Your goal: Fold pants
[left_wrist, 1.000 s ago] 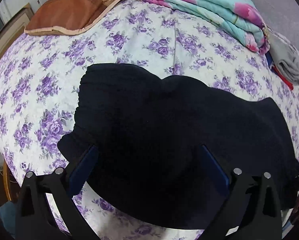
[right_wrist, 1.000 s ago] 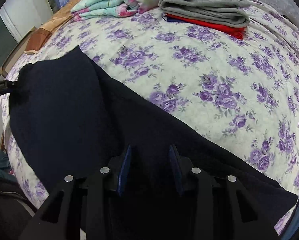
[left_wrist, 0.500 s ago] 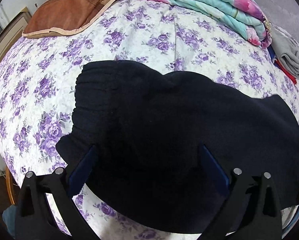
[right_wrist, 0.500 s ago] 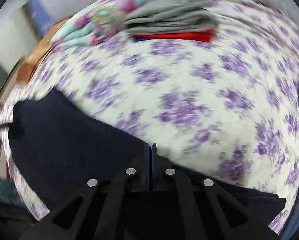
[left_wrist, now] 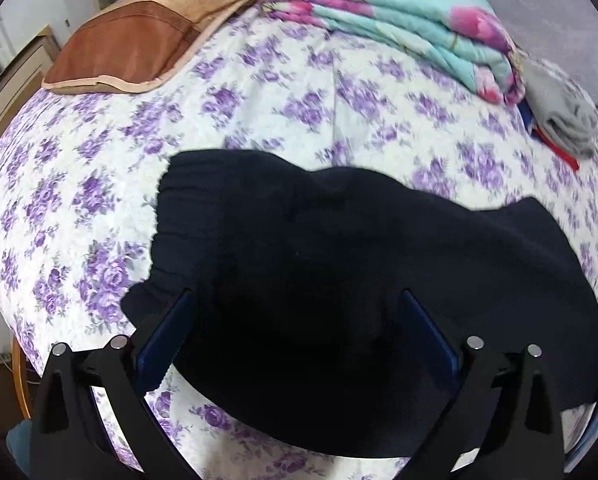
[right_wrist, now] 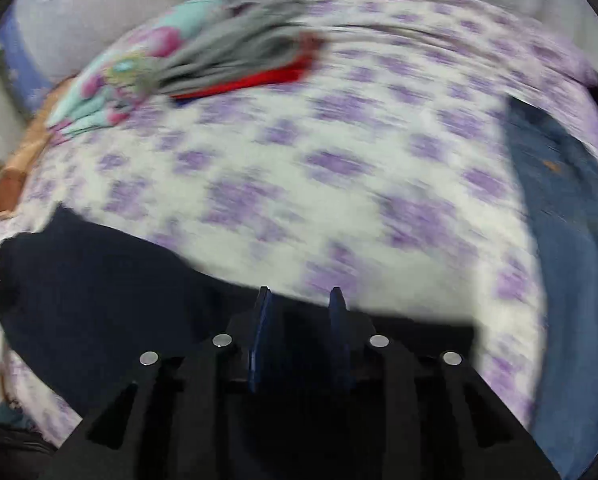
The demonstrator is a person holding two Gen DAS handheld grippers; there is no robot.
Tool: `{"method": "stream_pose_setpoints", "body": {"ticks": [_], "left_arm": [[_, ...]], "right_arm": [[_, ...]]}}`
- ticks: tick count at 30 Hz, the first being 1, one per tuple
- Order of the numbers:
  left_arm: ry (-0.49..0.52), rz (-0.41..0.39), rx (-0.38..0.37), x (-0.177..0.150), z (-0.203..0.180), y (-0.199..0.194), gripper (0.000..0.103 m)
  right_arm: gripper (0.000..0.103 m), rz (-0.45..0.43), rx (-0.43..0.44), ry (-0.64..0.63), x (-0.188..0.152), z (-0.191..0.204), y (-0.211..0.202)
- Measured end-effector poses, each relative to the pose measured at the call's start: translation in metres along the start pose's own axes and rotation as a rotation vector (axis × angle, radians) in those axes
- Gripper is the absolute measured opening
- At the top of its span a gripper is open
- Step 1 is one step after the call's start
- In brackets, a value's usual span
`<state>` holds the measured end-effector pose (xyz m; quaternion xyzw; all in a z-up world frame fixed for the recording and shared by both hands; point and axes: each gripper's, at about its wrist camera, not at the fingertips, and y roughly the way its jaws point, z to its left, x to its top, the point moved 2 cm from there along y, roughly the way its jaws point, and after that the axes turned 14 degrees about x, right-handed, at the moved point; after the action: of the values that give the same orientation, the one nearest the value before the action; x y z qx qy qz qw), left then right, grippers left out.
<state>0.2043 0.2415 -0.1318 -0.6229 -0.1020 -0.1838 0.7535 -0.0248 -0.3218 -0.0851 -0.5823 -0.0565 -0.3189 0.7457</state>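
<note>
Both my jaws stand apart over the pants (left_wrist: 339, 300), left gripper (left_wrist: 295, 332) wide, right gripper (right_wrist: 297, 324) narrowly, gripping nothing, so a blurred, hurried regrasp may snag one layer.

The dark navy pants (left_wrist: 339, 280) lie spread across a bedsheet (left_wrist: 99, 184) printed with purple flowers, their ribbed waistband toward the left. The left gripper (left_wrist: 295, 320) sits over the near part of the pants, its blue-padded fingers (left_wrist: 163, 340) set wide apart with dark fabric between them. Far left rests a brown cushion (left_wrist: 131, 48). Far right lies a folded floral quilt (left_wrist: 399, 20), with grey clothing (left_wrist: 563, 116) beside it.
</note>
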Motion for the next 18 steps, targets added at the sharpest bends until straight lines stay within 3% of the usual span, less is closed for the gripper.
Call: {"method": "stream_pose_setpoints", "body": {"ticks": [4,9,12,14,15,16,17,18], "left_arm": [[-0.01,0.031,0.014,-0.004,-0.002,0.012,0.098],[0.026,0.038,0.026,-0.002,-0.01,0.015,0.098],[0.021,0.041,0.022,-0.003,-0.011,0.016,0.098],[0.027,0.039,0.018,-0.004,-0.011,0.016,0.098],[0.029,0.04,0.014,-0.005,-0.011,0.016,0.098],[0.031,0.044,0.008,-0.007,-0.01,0.017,0.098],[0.031,0.044,0.005,-0.008,-0.011,0.018,0.098],[0.03,0.036,0.001,-0.009,-0.01,0.018,0.098]], "right_arm": [[0.031,-0.031,0.004,0.132,-0.019,-0.041,-0.014],[0.031,0.022,-0.003,-0.033,-0.021,-0.014,0.009],[0.039,0.08,0.015,-0.106,-0.022,0.006,0.032],[0.039,0.098,-0.019,-0.149,-0.024,0.014,0.04],[0.037,0.11,-0.027,-0.15,-0.024,0.013,0.044],[0.024,0.113,-0.034,-0.145,-0.024,0.011,0.046],[0.002,0.105,-0.056,-0.126,-0.021,0.007,0.044],[0.002,0.094,-0.06,-0.107,-0.018,0.004,0.041]]}}
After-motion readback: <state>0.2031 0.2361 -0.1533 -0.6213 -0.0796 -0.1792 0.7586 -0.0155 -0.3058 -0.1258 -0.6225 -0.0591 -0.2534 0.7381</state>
